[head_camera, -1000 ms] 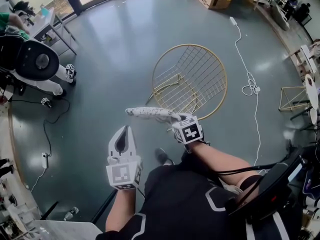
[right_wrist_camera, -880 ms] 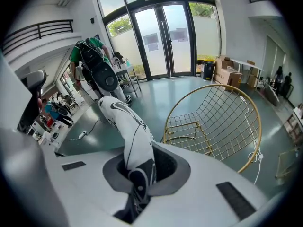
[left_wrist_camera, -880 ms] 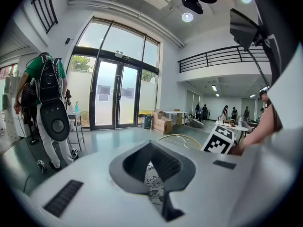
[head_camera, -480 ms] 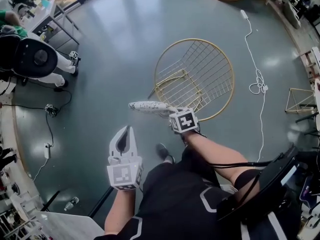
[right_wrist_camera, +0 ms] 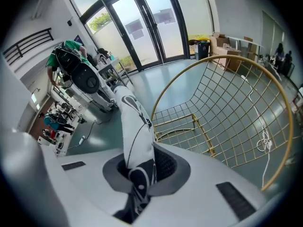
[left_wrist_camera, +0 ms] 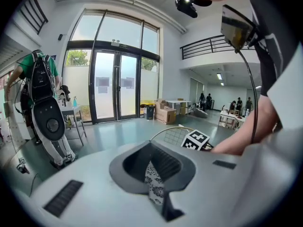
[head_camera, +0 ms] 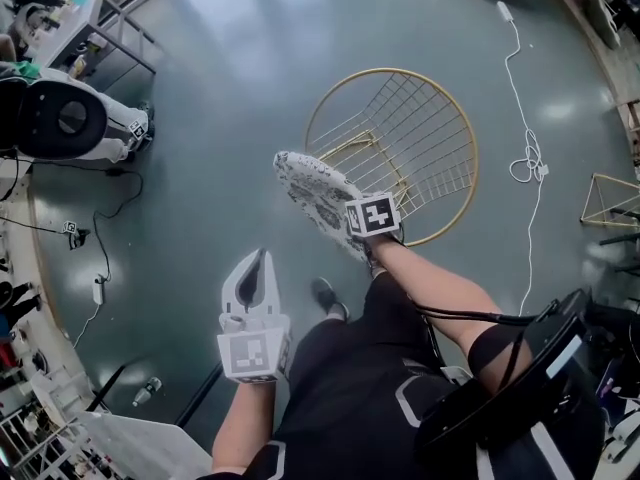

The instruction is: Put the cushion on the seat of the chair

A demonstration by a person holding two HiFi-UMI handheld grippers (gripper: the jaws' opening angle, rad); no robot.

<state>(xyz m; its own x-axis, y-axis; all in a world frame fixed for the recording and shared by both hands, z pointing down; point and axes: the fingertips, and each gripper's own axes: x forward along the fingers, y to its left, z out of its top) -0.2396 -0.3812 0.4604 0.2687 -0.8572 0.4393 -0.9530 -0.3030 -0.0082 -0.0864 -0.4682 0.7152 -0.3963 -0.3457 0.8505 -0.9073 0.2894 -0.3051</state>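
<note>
A gold wire chair (head_camera: 420, 138) stands on the grey floor ahead of me; its mesh seat and round back also fill the right gripper view (right_wrist_camera: 222, 112). The white cushion with black pattern (head_camera: 315, 193) hangs over the chair's near left rim, its face tilted up. My right gripper (head_camera: 365, 223) is shut on the cushion's near edge (right_wrist_camera: 137, 136), which sticks up out of the jaws. My left gripper (head_camera: 255, 303) is lower left, apart from the cushion, with its tips together and nothing held. Through its jaws a strip of the cushion (left_wrist_camera: 154, 186) shows.
A white cable (head_camera: 525, 118) runs across the floor right of the chair. A small gold wire frame (head_camera: 610, 203) stands at far right. A person with a black round device (head_camera: 55, 118) and a metal table (head_camera: 100, 23) are at far left. My shoe (head_camera: 325, 296) is below the cushion.
The right gripper has rolled and sunk toward the chair, so the cushion went from edge-on to showing its face. The left gripper drifted slightly.
</note>
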